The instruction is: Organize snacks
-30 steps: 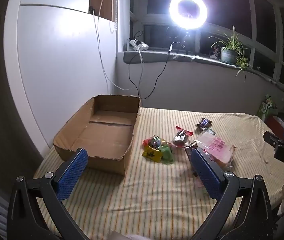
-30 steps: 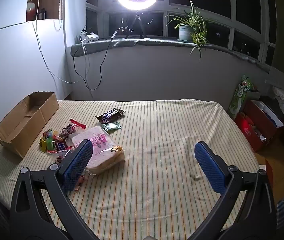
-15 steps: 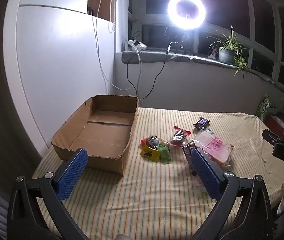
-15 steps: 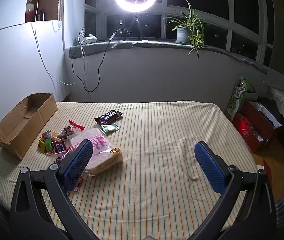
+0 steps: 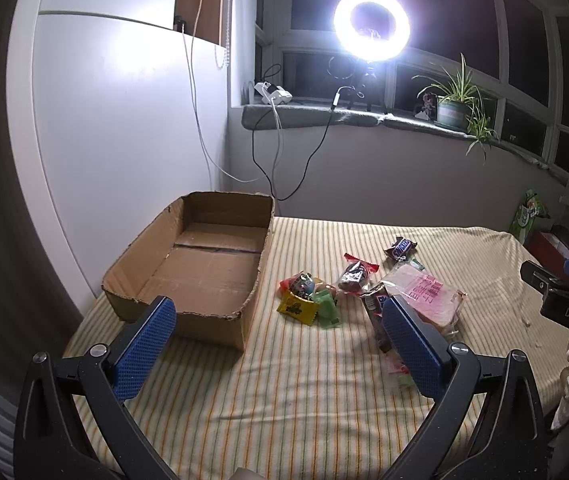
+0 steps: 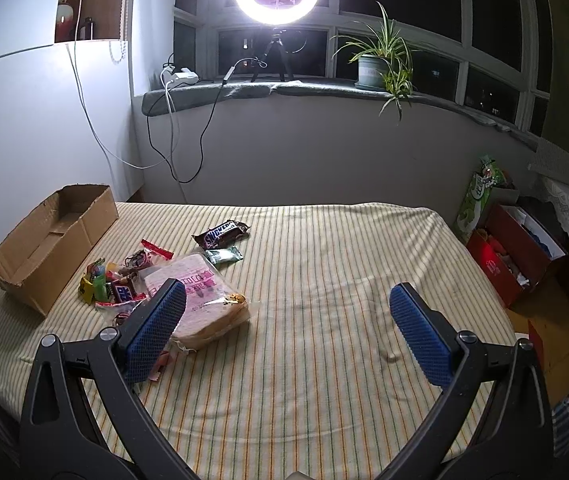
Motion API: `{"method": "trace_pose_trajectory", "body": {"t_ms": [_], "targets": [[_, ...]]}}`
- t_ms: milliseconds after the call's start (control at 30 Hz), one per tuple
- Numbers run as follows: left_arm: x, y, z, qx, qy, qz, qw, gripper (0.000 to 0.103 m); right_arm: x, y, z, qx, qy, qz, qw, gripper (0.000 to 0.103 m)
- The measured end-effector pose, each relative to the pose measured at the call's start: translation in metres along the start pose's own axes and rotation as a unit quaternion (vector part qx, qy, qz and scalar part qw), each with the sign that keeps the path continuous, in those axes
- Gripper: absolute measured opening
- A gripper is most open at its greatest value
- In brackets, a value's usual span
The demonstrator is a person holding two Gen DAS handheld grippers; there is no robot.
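From the left wrist camera, the left gripper [image 5: 278, 344] hovers with its jaws wide apart and empty above the striped bed [image 5: 284, 392]. An empty cardboard box [image 5: 204, 264] sits at the bed's far left corner, and the snacks [image 5: 308, 300] lie loose just beside it.

From the right wrist camera, the right gripper [image 6: 286, 328] is likewise spread and empty. The bagged bread [image 6: 204, 300] lies nearest; it probably wants a gentle squeeze.

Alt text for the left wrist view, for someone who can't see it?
The open left gripper hovers over a striped bedspread, holding nothing. An empty cardboard box sits ahead on the left; loose snack packets and a bagged sandwich lie beside it. A ring light glares from the windowsill.
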State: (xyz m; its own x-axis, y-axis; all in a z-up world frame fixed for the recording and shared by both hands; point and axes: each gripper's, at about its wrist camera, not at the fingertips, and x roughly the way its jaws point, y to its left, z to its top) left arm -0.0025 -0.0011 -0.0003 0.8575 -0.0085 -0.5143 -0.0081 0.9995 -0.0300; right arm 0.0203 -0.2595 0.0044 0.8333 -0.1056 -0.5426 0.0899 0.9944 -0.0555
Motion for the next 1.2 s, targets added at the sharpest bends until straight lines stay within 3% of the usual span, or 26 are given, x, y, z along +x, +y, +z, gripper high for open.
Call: {"method": "trace_pose_trajectory", "body": {"t_ms": [1200], "targets": [[-0.0011, -0.0011, -0.0012, 0.000, -0.001, -0.006, 1.0000, 0.102, 0.0008, 0.0029, -0.0016, 0.000, 0.001, 0.002, 1.000, 0.103]]}}
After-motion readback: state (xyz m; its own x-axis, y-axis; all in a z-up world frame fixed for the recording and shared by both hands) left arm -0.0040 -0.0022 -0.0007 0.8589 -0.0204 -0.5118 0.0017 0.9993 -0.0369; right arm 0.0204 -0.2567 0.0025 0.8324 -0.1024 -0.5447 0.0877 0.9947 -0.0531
